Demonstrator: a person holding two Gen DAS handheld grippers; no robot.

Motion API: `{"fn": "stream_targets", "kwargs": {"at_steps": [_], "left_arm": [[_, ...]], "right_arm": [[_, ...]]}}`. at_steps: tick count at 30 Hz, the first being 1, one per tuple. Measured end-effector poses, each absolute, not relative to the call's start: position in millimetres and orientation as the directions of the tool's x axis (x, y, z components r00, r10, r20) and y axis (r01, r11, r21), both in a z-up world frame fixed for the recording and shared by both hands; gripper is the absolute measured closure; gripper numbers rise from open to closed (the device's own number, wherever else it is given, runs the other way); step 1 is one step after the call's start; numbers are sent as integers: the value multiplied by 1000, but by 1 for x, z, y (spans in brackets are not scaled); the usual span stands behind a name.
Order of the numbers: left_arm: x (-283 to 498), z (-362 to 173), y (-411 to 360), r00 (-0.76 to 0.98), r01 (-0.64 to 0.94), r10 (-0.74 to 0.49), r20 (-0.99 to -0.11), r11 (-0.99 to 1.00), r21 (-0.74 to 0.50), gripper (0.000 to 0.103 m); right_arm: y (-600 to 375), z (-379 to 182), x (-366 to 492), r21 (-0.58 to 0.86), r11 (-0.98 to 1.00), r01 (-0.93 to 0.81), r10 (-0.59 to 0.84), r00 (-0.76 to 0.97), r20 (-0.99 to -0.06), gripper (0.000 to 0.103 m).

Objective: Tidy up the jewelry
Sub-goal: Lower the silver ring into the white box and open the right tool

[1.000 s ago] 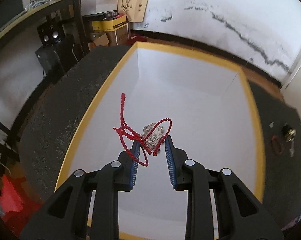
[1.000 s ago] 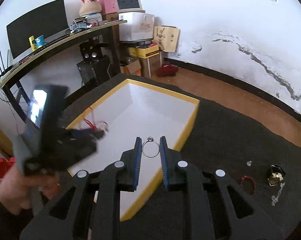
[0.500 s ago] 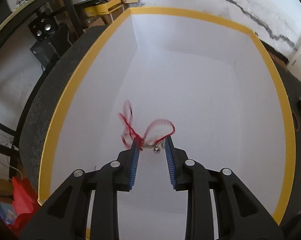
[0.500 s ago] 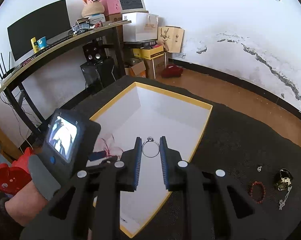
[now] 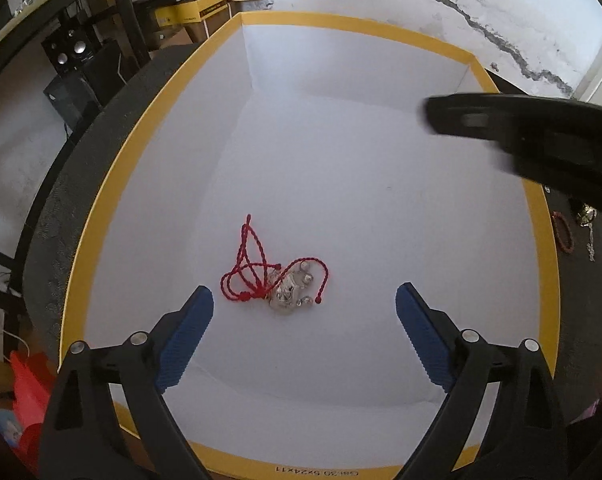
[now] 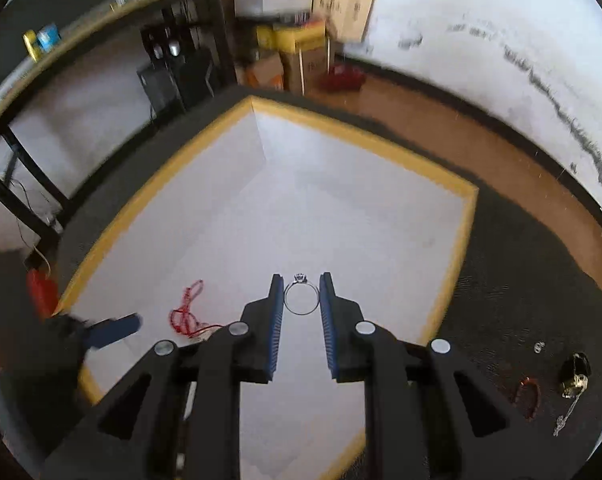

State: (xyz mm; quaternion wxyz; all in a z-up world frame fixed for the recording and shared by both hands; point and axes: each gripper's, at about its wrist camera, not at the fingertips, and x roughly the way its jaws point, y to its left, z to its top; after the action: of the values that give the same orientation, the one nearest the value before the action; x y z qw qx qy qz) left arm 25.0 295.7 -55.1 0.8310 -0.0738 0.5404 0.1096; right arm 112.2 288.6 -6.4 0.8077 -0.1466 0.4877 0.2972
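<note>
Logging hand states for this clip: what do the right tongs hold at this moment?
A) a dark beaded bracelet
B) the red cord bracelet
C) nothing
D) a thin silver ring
D: the right tongs are closed on the silver ring, pinched between the blue pads above the white box, while the red cord bracelet lies on the box floor.

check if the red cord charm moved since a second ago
Yes. The red cord charm was held above the box by the left gripper; that gripper is now open and the charm lies on the box floor.
</note>
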Motion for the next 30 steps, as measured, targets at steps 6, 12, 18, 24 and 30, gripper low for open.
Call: {"fn": "stream_targets", "kwargs": {"at_steps": [6,12,18,24,30], "left_arm": [[20,-50,297,407,-265,88,-909,964,-25,13],[16,-47,297,412,-259,72,-908,965,-41,13],[17,-44,300,420,-248,52,-906,967,-59,13],[14,-41,308,426,-259,44,-903,963,-75,13],[13,-37,306,438,-258,42,-898,963,-81,13]], "right_arm": [[333,-38,138,10,779,-628,212,248,-945,84],[355,-58,155,6,794,-608,130,159,-979,84],[361,-68,165,-36,799,-600,73,156,-985,84],[359,-72,167,-58,809,-585,53,170,-984,81],[361,-58,164,-22,798,-602,124,200,-972,12]]}}
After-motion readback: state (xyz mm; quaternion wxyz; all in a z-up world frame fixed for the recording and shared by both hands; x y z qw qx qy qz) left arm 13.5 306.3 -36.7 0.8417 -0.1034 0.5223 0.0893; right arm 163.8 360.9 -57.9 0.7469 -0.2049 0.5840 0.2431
